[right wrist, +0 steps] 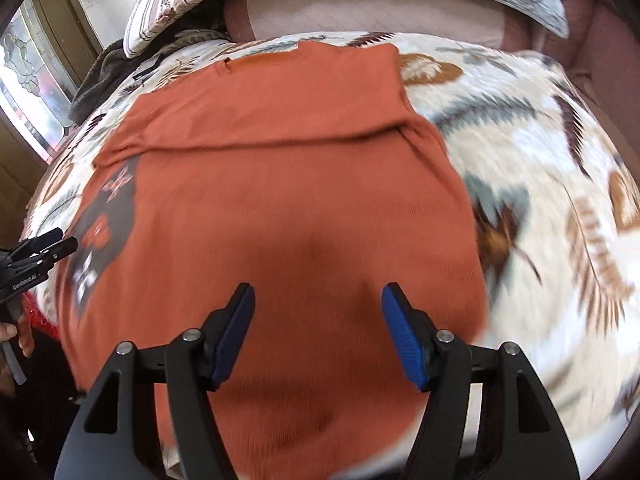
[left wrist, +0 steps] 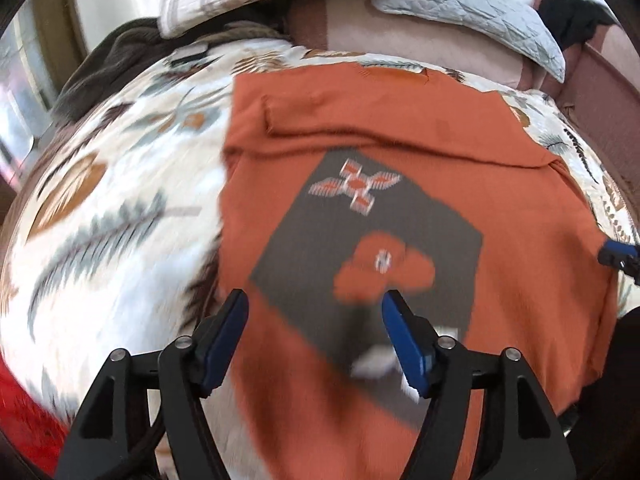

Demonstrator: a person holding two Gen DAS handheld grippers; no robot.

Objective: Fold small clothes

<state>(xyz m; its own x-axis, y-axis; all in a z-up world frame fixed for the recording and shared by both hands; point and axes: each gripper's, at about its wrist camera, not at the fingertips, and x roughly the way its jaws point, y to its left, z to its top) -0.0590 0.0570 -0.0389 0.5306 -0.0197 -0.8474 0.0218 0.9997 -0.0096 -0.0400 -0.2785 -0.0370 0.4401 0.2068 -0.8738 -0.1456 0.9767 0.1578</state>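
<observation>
Orange shirt [right wrist: 304, 184] spread flat on leaf-print quilt [right wrist: 540, 184], far end folded over | left gripper [left wrist: 314, 320] spread, empty, above grey print [left wrist: 360, 248] | right gripper [right wrist: 316, 312] spread, empty | risk: single-layer pinch, skewed fold, quilt snagged.

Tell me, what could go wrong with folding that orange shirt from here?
Both grippers, left and right, hover open over the orange shirt, holding nothing.

1. The far edge is already folded over; tugging the near part might pull that fold loose.
2. The shirt lies on a soft leaf-patterned quilt, so the fingers could pinch quilt along with shirt.
3. The grey print sits off-centre, so an uneven grab may give a crooked fold.
</observation>
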